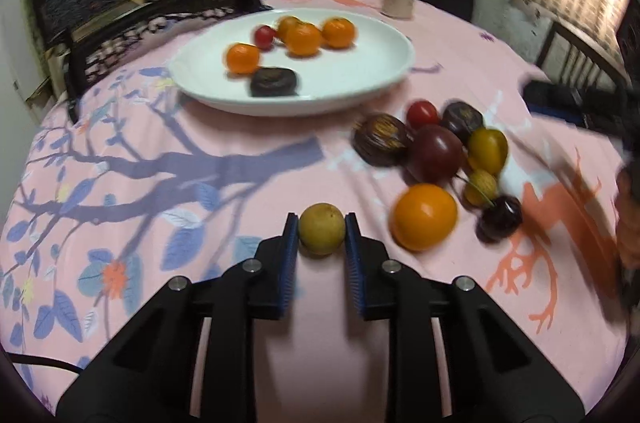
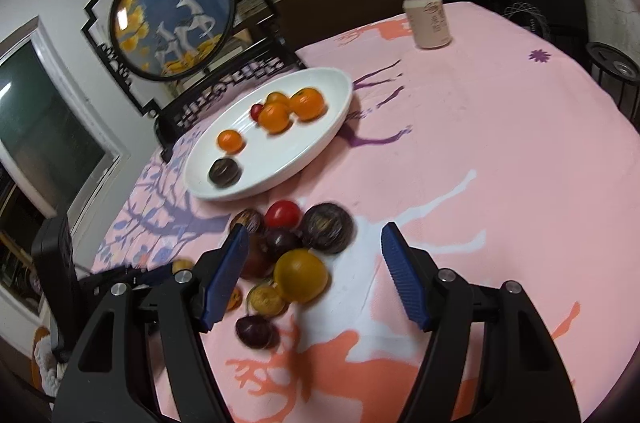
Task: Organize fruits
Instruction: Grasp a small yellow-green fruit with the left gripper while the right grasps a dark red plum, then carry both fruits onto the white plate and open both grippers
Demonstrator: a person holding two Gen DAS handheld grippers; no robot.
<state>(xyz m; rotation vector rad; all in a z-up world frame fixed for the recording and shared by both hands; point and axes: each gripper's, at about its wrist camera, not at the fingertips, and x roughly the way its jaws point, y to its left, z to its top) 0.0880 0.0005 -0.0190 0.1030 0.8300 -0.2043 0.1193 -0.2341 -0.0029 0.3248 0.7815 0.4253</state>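
Our left gripper (image 1: 322,229) has its blue pads clamped on a small yellow-brown fruit (image 1: 322,229), just above the pink tablecloth (image 1: 200,183), left of the loose fruit pile (image 1: 436,151); our right gripper (image 2: 314,271) hangs over that pile with jaws wide and empty. Beyond, the white plate (image 1: 360,79) carries oranges (image 1: 304,39); a can (image 2: 428,19) stands far back.

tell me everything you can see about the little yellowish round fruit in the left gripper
The small round yellow-brown fruit has a dull, slightly speckled skin with no stem visible. It sits between the blue ribbed pads of the left gripper, which is shut on it, one pad pressing each side. It is low over the pink patterned tablecloth, apart from the fruit pile; whether it still touches the cloth is unclear.
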